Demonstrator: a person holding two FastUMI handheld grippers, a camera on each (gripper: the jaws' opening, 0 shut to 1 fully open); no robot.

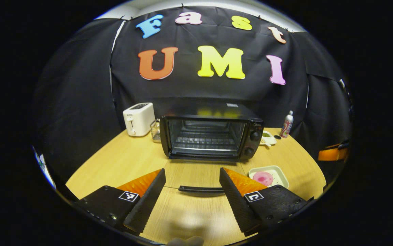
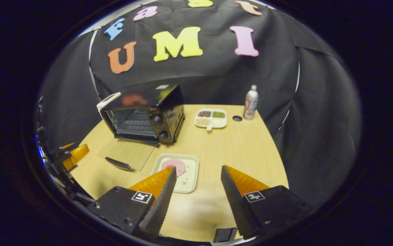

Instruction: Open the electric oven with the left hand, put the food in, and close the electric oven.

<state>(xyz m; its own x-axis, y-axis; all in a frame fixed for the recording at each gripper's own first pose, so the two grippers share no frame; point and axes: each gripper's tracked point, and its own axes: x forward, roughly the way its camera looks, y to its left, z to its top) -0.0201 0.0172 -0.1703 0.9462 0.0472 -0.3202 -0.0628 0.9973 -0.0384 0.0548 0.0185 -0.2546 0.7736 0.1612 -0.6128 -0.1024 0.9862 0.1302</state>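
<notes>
Electric oven (image 1: pixel 210 136) mouth gapes unobstructed — its glass door (image 2: pixel 128 153) lies flat on the table (image 2: pixel 237 150); tray (image 2: pixel 182 172) just beside it.

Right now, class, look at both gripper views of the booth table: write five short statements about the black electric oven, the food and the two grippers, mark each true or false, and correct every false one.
1. The black electric oven has its glass door folded down flat onto the table. True.
2. The round pink food slice already lies on the oven rack. False: it lies in the white rectangular tray on the wooden table.
3. The left gripper is open, with nothing between its fingers. True.
4. The right gripper is shut on the tray. False: it is open, short of the tray.
5. A white toaster stands beside the oven. True.
</notes>
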